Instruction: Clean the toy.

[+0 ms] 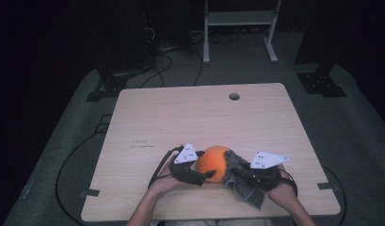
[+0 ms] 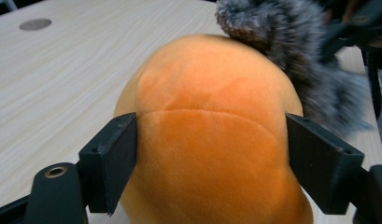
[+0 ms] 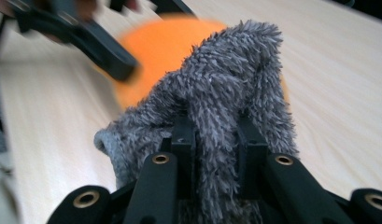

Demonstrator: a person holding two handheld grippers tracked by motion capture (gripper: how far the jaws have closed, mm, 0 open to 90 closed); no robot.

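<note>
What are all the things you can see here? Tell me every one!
Plush toy: one, orange, round and soft, on the near middle of the table, between the left gripper's jaws.
Fluffy cloth: one, grey, pressed against the toy's right side, pinched in the right gripper.
Table: one, light wood, with a round hole near its far edge.
Frame: one, white metal, on the floor beyond the table.
Cables: several, black, on the grey floor behind and left of the table.
Left gripper: one, black with a grey plate, jaws on either side of the toy.
Right gripper: one, black with a grey plate, shut on the cloth.
Hands: two, at the near table edge.
</note>
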